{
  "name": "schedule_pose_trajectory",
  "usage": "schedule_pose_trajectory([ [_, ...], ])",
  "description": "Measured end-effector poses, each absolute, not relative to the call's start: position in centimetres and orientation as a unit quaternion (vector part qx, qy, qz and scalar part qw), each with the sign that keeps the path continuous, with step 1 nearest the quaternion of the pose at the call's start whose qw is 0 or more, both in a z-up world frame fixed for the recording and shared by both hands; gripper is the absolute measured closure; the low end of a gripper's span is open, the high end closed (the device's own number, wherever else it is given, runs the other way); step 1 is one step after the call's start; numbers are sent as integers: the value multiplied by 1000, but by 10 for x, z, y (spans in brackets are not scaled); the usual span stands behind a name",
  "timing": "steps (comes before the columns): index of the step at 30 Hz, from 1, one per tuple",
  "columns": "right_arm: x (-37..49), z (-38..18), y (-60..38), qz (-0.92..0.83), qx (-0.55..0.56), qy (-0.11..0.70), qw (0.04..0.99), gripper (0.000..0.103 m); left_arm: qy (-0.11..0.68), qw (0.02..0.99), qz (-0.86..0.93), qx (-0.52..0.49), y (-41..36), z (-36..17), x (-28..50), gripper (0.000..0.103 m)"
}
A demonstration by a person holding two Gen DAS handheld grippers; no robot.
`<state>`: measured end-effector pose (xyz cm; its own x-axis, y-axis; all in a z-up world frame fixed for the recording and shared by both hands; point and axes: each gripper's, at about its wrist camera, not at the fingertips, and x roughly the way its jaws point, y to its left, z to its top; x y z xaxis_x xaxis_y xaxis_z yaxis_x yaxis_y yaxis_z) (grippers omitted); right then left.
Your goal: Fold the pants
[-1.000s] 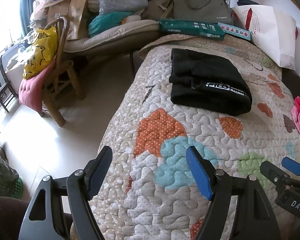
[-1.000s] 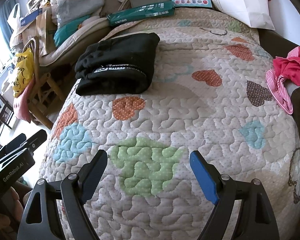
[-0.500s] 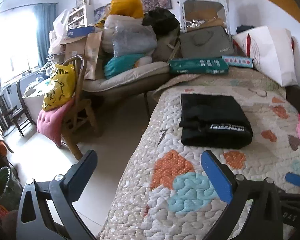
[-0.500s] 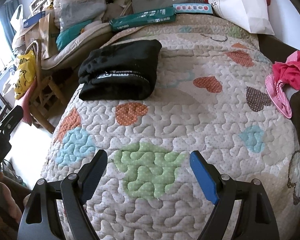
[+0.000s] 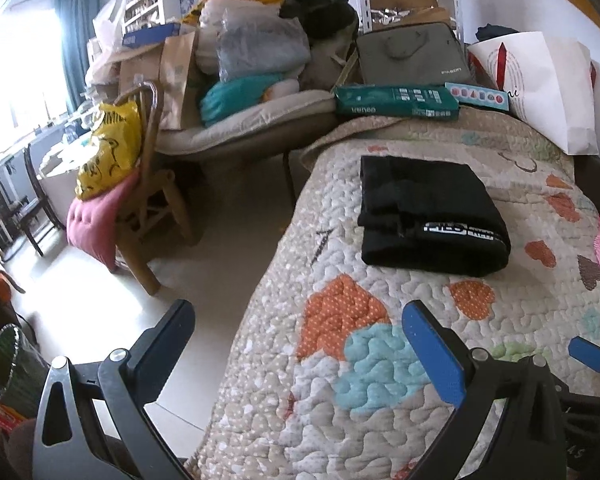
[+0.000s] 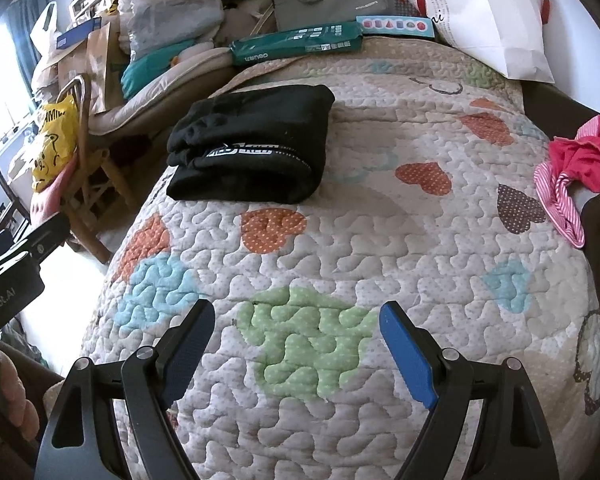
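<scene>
Black pants (image 5: 428, 216) lie folded into a compact rectangle on the quilted bedspread (image 5: 380, 360), near its far left edge; they also show in the right wrist view (image 6: 252, 148). My left gripper (image 5: 296, 344) is open and empty, held over the bed's near left corner, well short of the pants. My right gripper (image 6: 296, 344) is open and empty above the quilt (image 6: 380, 240) at the near end, also apart from the pants. The right gripper's blue tip shows in the left wrist view (image 5: 592, 356).
A pink and striped garment (image 6: 572, 168) lies at the bed's right edge. A green box (image 6: 296, 42) and a white bag (image 6: 480, 12) sit at the far end. A wooden chair (image 5: 144, 184) with a yellow bag (image 5: 108, 144) stands on the floor to the left.
My left gripper has drawn back and tilted up, so more of the room shows. My right gripper has pulled back slightly. The folded pants have not moved.
</scene>
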<state>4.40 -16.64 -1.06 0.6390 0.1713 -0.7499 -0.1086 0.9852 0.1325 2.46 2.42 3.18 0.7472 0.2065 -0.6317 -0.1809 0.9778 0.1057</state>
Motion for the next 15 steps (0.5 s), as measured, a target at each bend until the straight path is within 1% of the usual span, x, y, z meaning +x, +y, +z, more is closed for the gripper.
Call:
schedule_pose_trajectory([
  [8, 44, -11, -166, 79, 37, 419, 904, 15, 365, 926, 98, 9, 25, 24, 29, 0],
  [15, 44, -12, -164, 79, 37, 419, 904, 14, 371, 924, 97, 7, 24, 22, 30, 0],
])
